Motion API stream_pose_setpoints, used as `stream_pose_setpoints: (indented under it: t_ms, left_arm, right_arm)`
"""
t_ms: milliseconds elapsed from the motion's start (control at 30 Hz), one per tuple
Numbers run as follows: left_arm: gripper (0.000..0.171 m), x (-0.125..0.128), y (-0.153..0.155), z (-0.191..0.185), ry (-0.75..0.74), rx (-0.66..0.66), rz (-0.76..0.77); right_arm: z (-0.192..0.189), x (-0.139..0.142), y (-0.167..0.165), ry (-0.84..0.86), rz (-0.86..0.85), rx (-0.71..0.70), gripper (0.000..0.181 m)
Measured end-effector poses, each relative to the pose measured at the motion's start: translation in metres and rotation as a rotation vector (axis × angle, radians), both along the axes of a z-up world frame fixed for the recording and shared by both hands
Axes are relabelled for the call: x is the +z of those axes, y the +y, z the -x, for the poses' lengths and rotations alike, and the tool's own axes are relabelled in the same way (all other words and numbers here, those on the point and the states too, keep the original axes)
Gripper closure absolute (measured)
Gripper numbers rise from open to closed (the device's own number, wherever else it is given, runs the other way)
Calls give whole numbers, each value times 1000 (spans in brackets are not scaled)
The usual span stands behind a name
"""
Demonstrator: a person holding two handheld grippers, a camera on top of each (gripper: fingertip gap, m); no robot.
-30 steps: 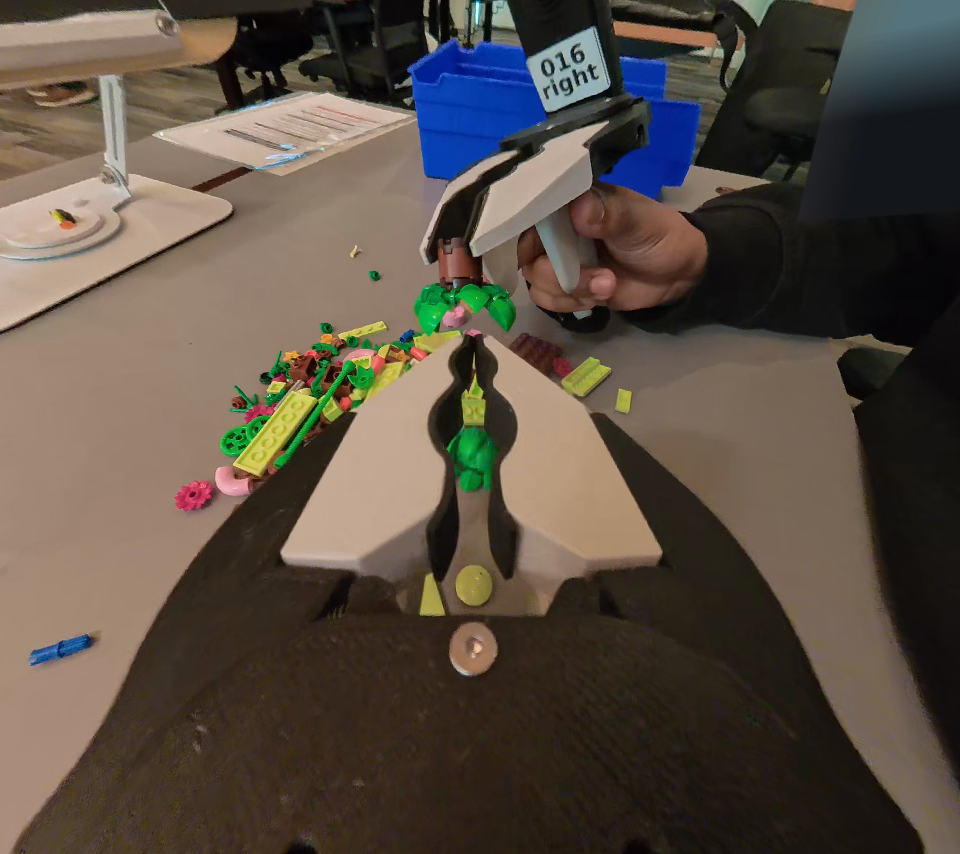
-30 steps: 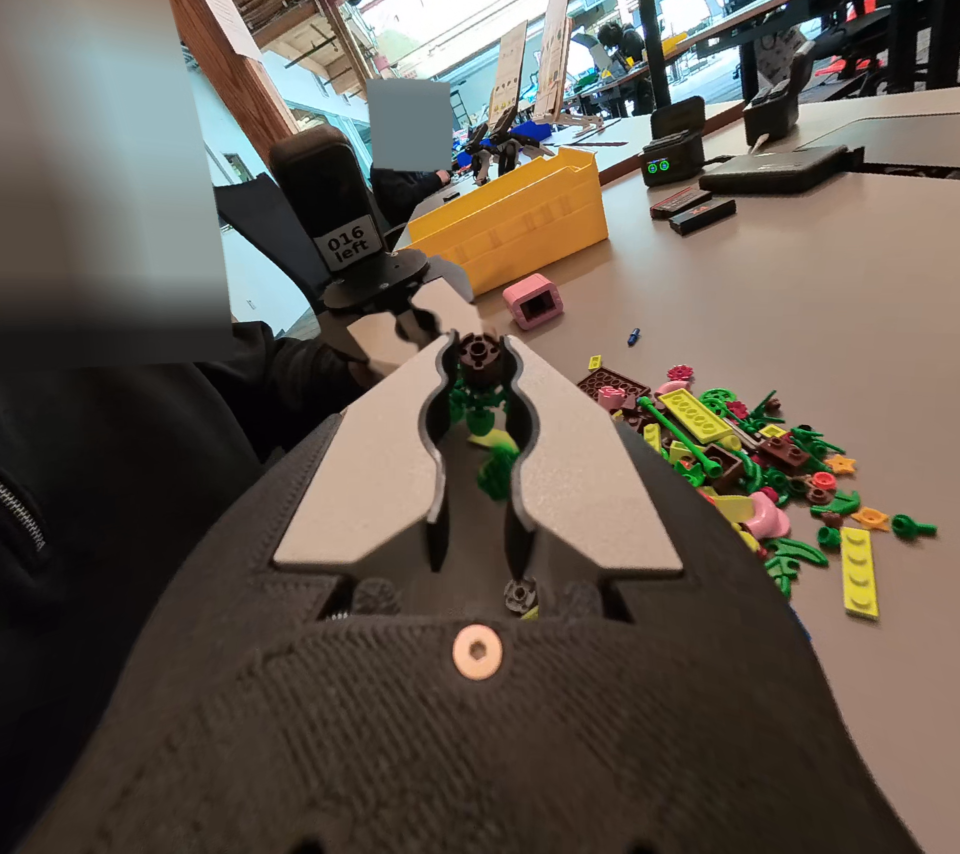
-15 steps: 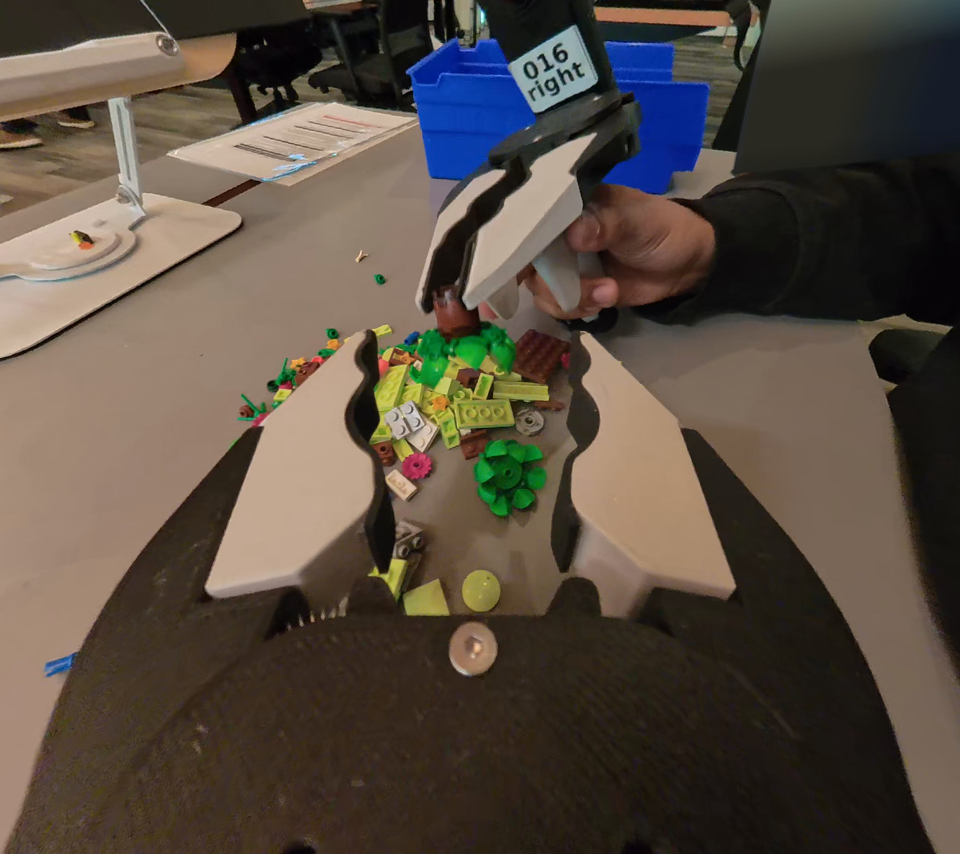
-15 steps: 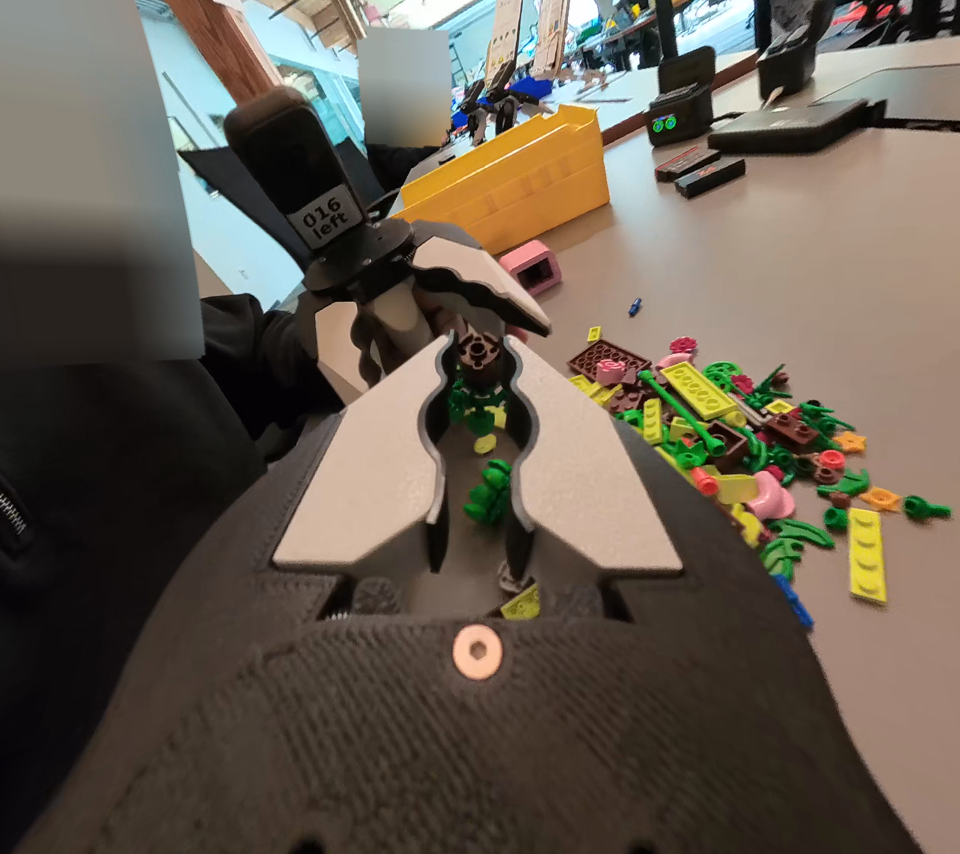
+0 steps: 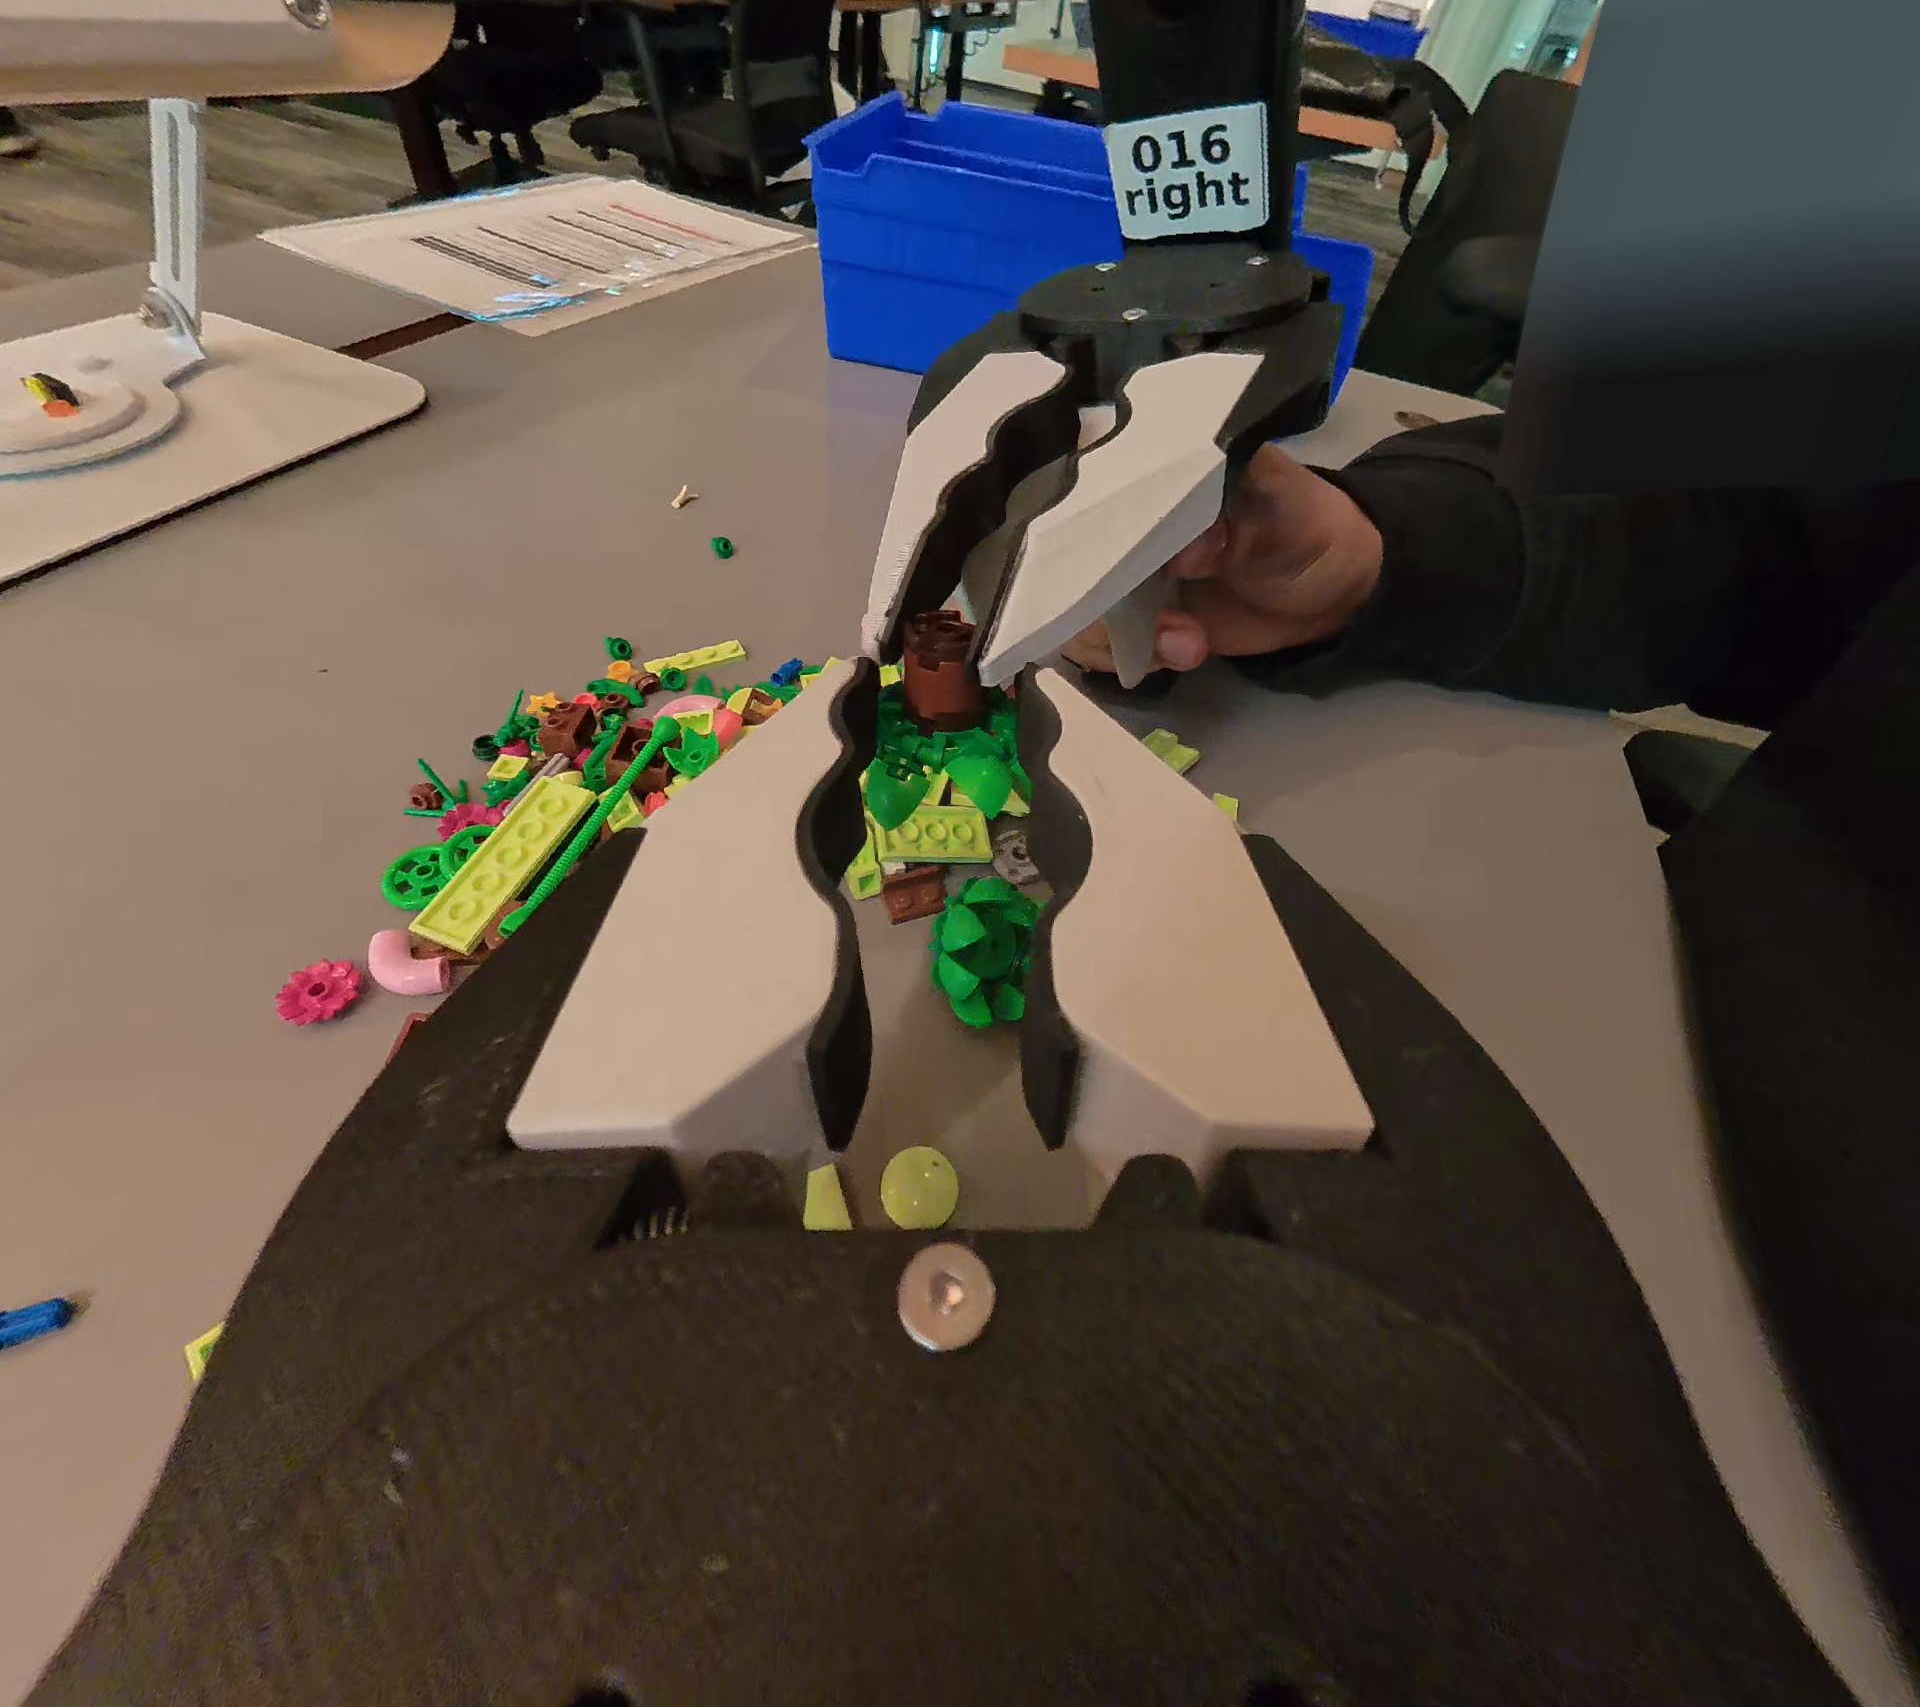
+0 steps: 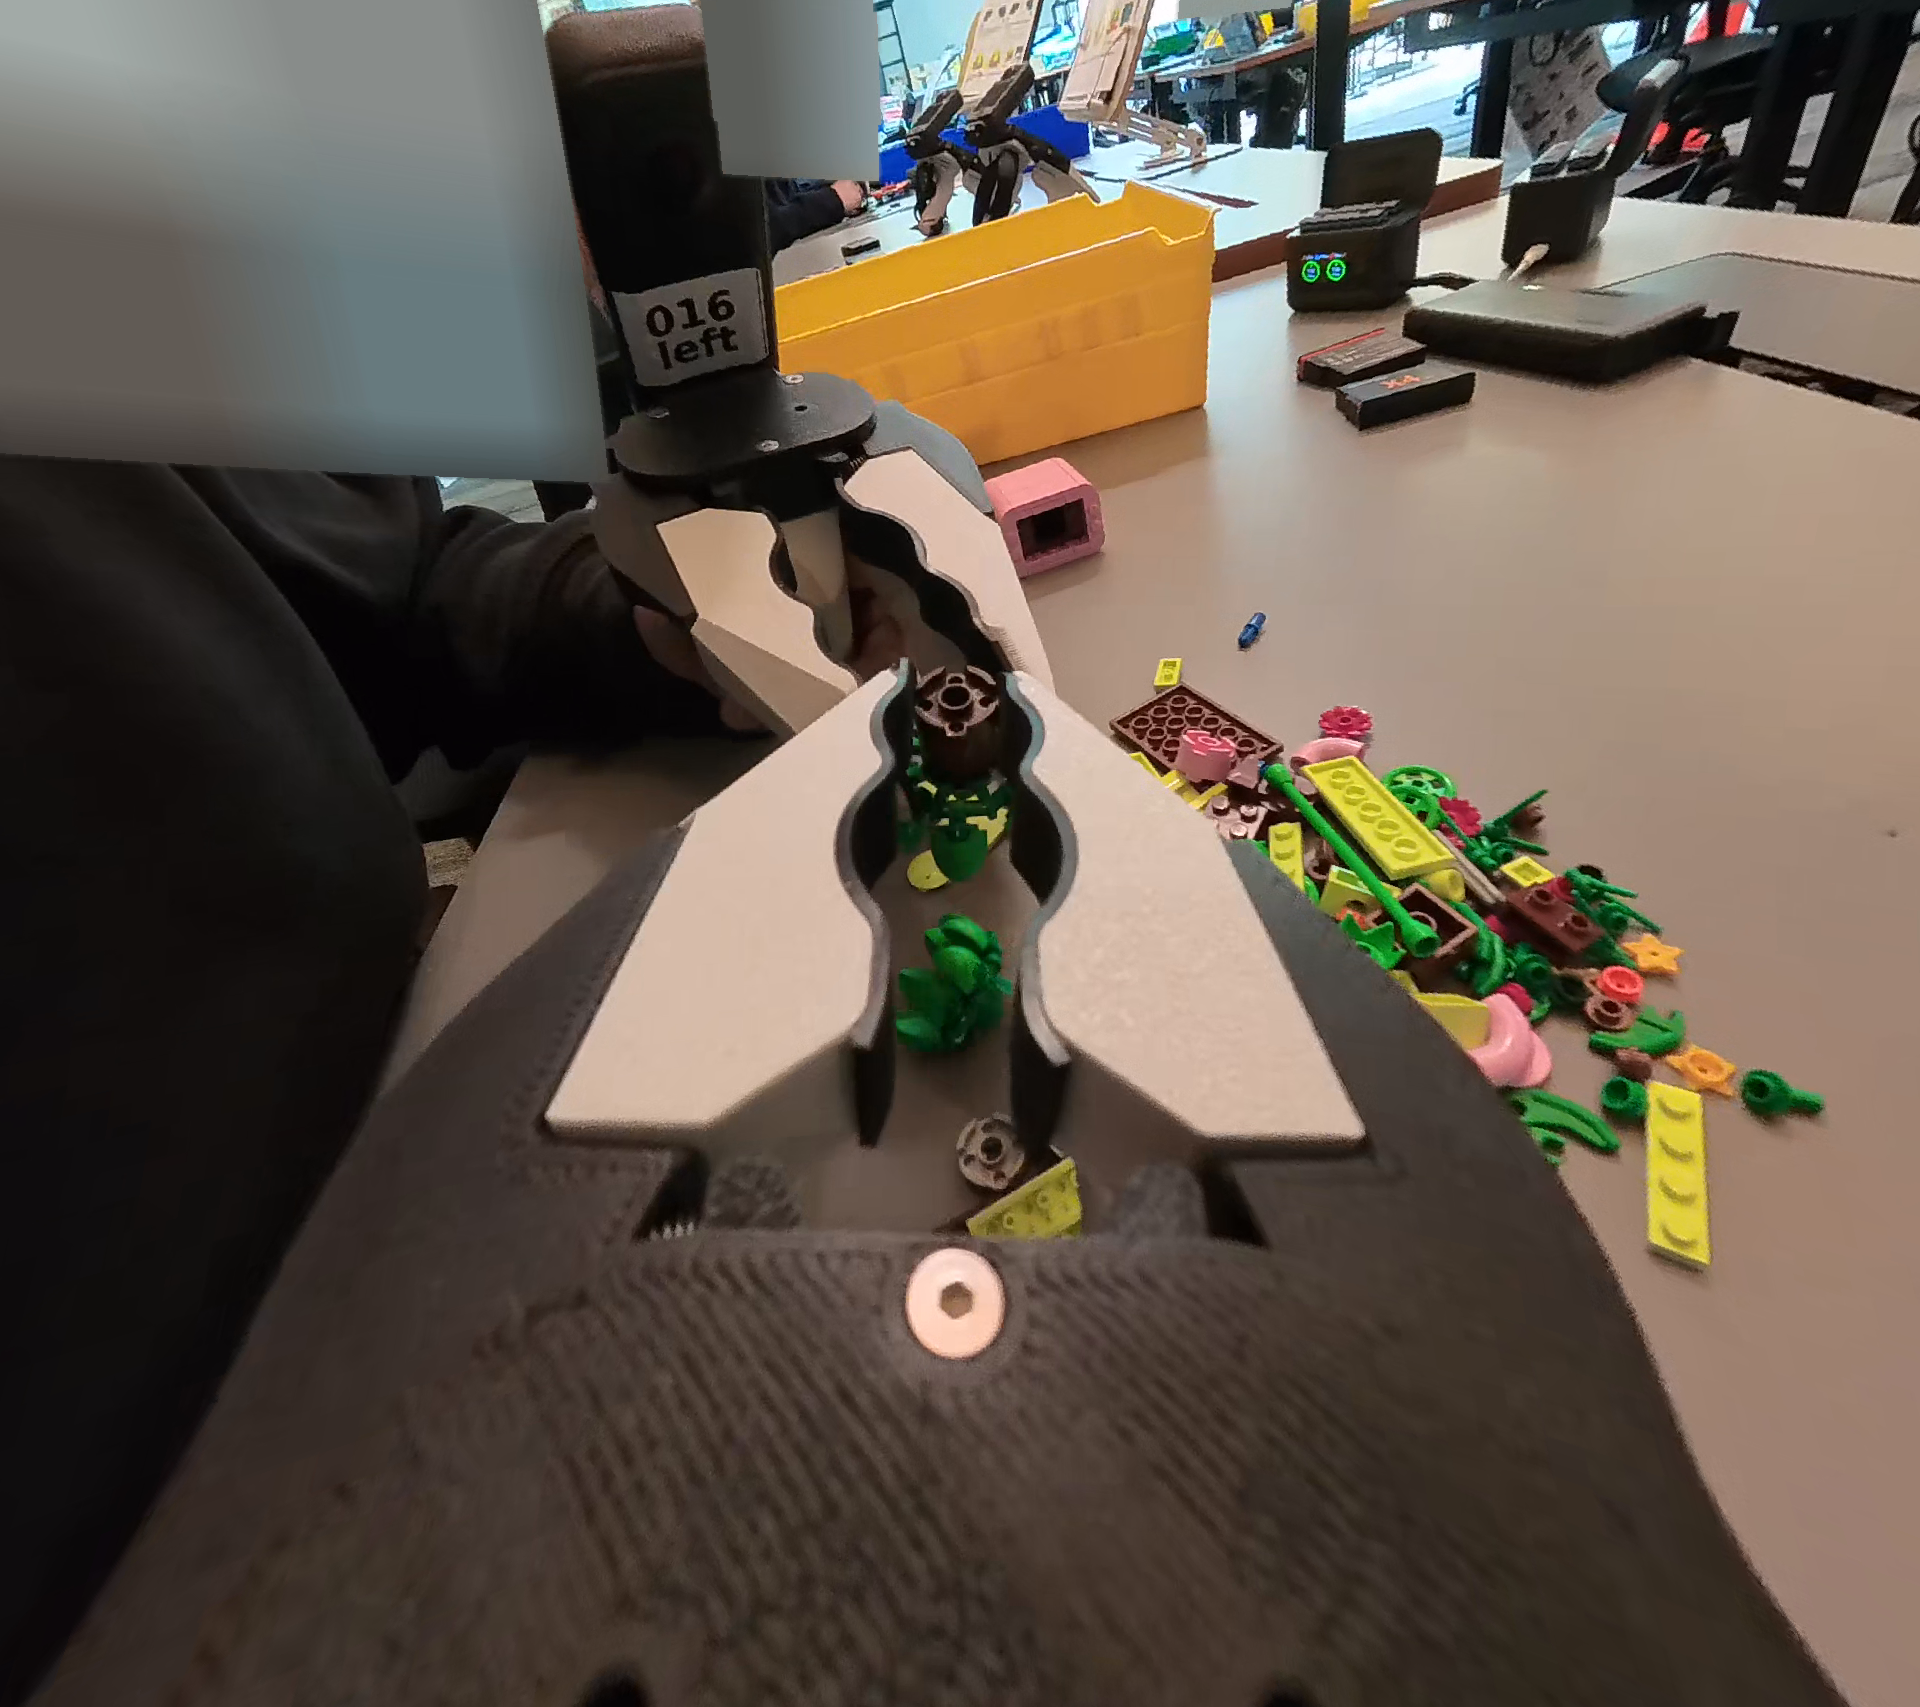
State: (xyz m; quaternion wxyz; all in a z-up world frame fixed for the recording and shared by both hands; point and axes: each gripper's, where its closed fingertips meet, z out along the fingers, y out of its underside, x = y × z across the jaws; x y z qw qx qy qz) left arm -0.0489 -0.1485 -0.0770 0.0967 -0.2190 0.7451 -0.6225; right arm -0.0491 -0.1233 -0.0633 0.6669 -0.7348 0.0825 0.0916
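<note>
Brown stem piece [image 6: 958, 720] sits pinched in the right gripper [image 6: 961, 701]. Left gripper [image 5: 940, 681], part open and empty, flanks its green leaves [image 5: 940, 758]; beside it, loose bricks [image 6: 1455, 878] lie unsorted.

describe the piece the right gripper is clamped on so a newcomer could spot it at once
On the grey table, start at the scattered pile of small toy bricks and go to its edge nearest the person. There the right gripper is shut on a small brown round stud-topped cylinder brick with green leaves under it. It is the only piece lifted and gripped; a separate green leaf cluster lies loose below.
</note>
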Motion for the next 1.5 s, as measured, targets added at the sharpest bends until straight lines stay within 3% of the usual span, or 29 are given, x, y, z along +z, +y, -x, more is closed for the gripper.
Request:
stream_pose_setpoints:
  t_ms: [233, 300, 367, 500, 567, 700, 867, 1100, 1367, 1500]
  left_arm:
    - [151, 10, 0, 3, 34, -19, 61]
    - [160, 11, -1, 6, 37, -38, 73]
    - [160, 9, -1, 5, 38, -36, 73]
    - [161, 10, 0, 3, 8, -17, 58]
    - [161, 9, 3, -1, -61, 21, 9]
    - [160, 7, 10, -9, -263, 130, -168]
    - [160, -1, 18, -18, -448, 246, -422]
    - [160, -13, 16, -19, -540, 281, -599]
    - [159, -15, 14, -18, -499, 277, -599]
    - [157, -12, 11, -15, -325, 226, -445]
  right_arm:
    - [3, 9, -1, -22, -56, 5, 169]
    - [3, 14, -2, -36, -83, 0, 169]
    - [3, 27, -8, -60, -148, -5, 181]
    - [-9, 34, -19, -35, -161, -43, 181]
    - [-16, 32, -22, -32, -152, -73, 180]
    - [-21, 18, -17, -10, -72, -107, 160]
    - [-15, 2, -4, 7, 7, -119, 159]
    - [-12, -15, 3, -72, 127, -141, 168]
    - [-11, -18, 3, -174, 230, -173, 169]
    - [-10, -13, 0, -153, 238, -155, 169]
